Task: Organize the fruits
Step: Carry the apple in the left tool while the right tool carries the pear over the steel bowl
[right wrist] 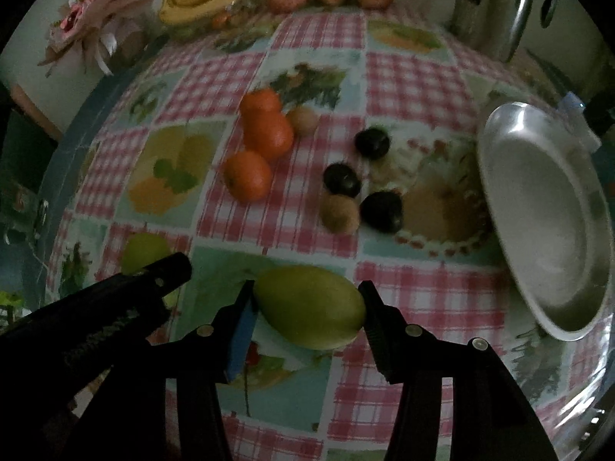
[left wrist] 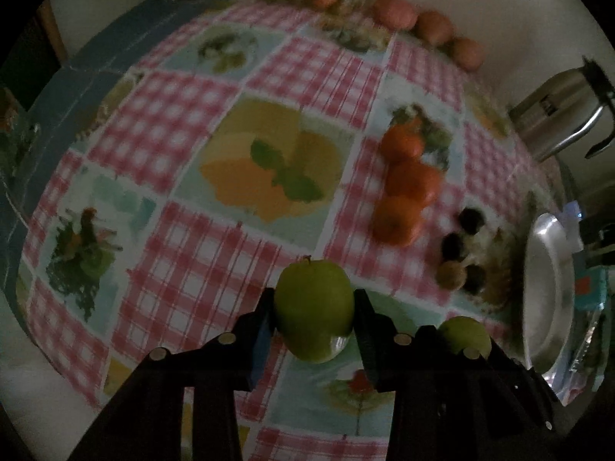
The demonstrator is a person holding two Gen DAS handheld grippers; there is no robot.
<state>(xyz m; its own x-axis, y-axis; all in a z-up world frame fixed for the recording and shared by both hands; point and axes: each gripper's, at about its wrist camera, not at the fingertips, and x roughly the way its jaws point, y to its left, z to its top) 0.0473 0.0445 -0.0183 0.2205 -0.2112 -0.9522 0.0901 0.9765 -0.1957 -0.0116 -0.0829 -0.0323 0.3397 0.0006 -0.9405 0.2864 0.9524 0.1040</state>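
The left gripper (left wrist: 314, 307) has its two black fingers closed against the sides of a round green apple (left wrist: 313, 307), stem up, over the pink-checked fruit-print tablecloth (left wrist: 153, 230). The right gripper (right wrist: 307, 307) brackets a second green apple (right wrist: 309, 307) lying on its side; its jaws sit at the fruit's ends, though contact on the right is unclear. Beyond lie three orange tangerines (right wrist: 265, 134), dark round plums (right wrist: 380, 211) and brown kiwis (right wrist: 340, 213) loose on the cloth. The shallow silver metal dish (right wrist: 538, 192) at right holds nothing.
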